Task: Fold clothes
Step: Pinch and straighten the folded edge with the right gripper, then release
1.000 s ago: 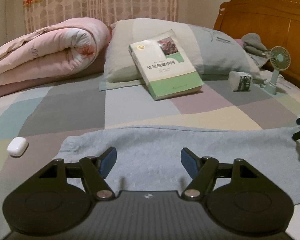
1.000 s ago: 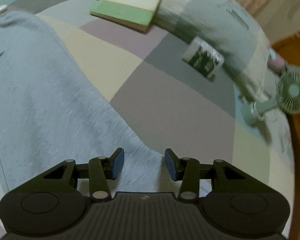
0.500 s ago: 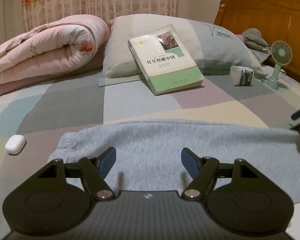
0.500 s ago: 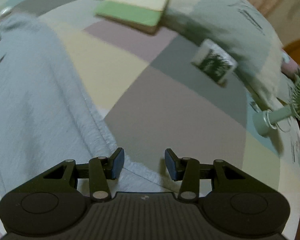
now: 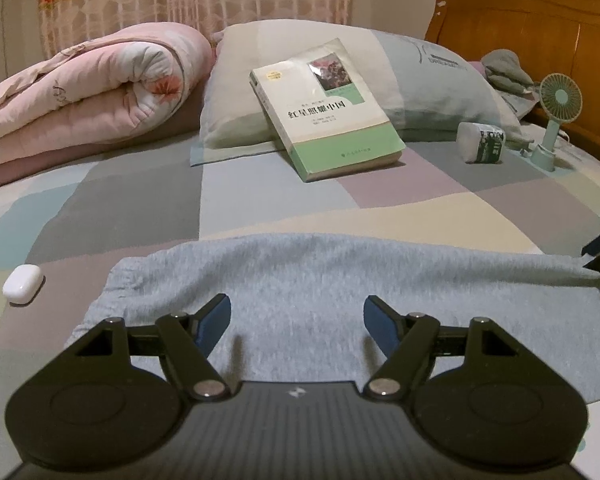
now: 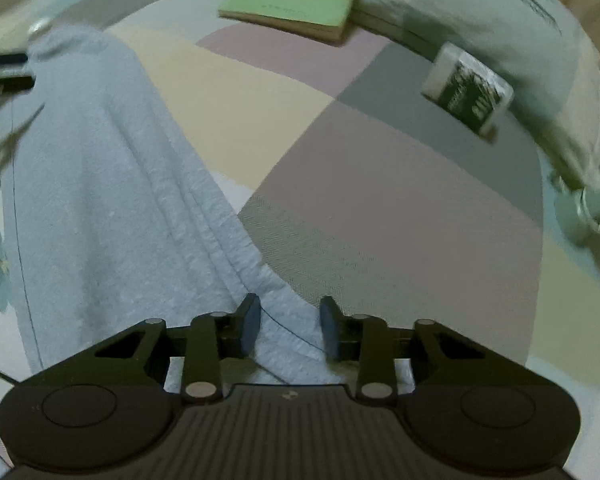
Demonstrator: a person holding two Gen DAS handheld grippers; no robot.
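A grey garment (image 5: 332, 280) lies spread flat across the bed (image 5: 260, 200), in front of the book (image 5: 324, 112). It looks soft, light and limp, so a pinch at a hem corner should lift it. The left tool (image 5: 296, 320) hovers over the garment's near edge, jaws wide apart. The right tool (image 6: 288, 324) has just been closing; the garment's end corner lies between its jaws, which are not yet pressing it.

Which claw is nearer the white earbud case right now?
Left. The left claw hovers over the grey garment end beside the earbud case; the right claw, just closing, straddles the opposite end.
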